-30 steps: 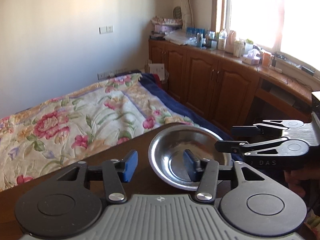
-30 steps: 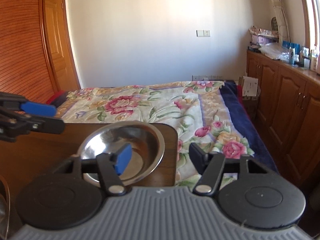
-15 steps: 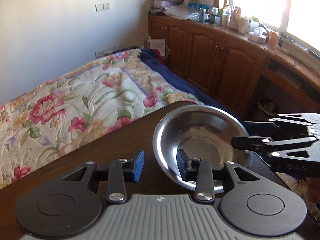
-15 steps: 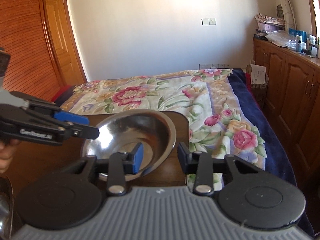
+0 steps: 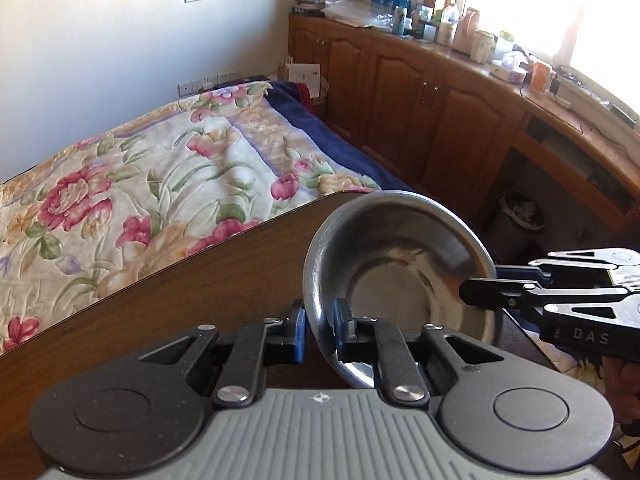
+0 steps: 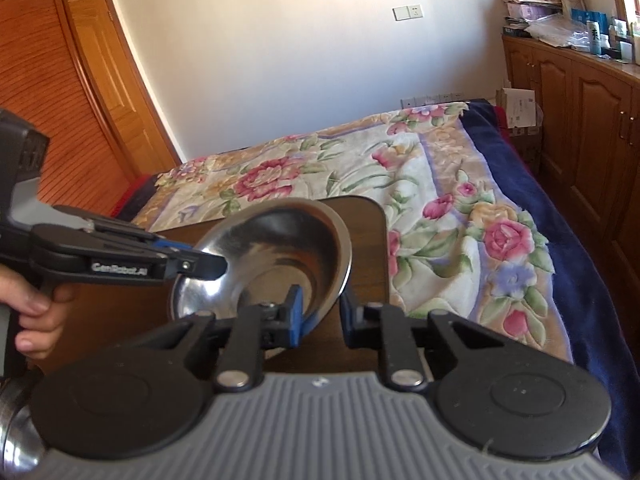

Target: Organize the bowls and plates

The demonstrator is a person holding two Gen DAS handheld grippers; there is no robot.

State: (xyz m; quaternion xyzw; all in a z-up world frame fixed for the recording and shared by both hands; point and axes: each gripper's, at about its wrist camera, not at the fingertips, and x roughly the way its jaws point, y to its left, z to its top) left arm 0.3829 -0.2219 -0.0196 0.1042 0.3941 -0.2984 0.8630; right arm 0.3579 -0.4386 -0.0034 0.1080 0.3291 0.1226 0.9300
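- Left hand-held gripper (image 5: 318,330) clenched on the steel bowl's (image 5: 400,276) near rim.
- Right hand-held gripper (image 6: 320,314), just closing, clamps its opposite rim above the counter (image 5: 180,304).

bowl (image 5: 400,272) on table (image 5: 200,300) corner | bed (image 5: 160,184) behind table | cabinets (image 5: 420,104) right of bed

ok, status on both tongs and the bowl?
Left tongs just closed on steel bowl rim. Right tongs just closed on opposite rim. Bowl tilted on table. Nothing in the way.
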